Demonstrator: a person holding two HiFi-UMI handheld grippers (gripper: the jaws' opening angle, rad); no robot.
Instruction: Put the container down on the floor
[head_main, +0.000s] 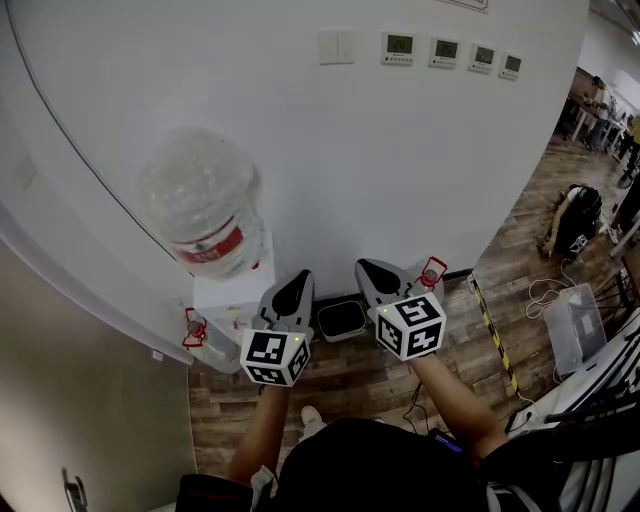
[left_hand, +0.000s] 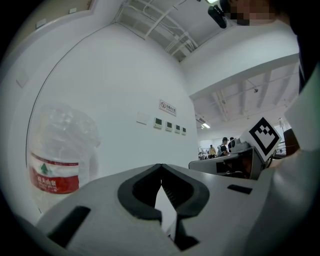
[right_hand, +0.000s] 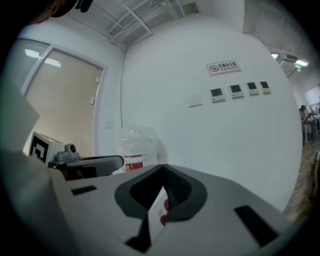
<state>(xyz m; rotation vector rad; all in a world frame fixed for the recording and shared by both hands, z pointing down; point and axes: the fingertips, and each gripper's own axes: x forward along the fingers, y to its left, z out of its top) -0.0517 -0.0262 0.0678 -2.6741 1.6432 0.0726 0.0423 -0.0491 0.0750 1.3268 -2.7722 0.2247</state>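
The container is a large clear water bottle (head_main: 205, 205) with a red label, standing neck down on a white dispenser (head_main: 232, 292) against the wall. It shows at the left in the left gripper view (left_hand: 56, 160) and left of centre in the right gripper view (right_hand: 137, 150). My left gripper (head_main: 290, 292) is held level just right of the dispenser, its jaws shut and empty (left_hand: 161, 171). My right gripper (head_main: 371, 270) hovers beside it, further right, also shut with nothing held (right_hand: 162, 172). Neither touches the bottle.
A small dark-topped box (head_main: 342, 320) sits on the wood floor at the wall's foot. Yellow-black tape (head_main: 495, 335) runs across the floor to the right, with a clear plastic bin (head_main: 572, 325), cables and a bag (head_main: 578, 220) beyond. Wall panels (head_main: 445, 50) hang above.
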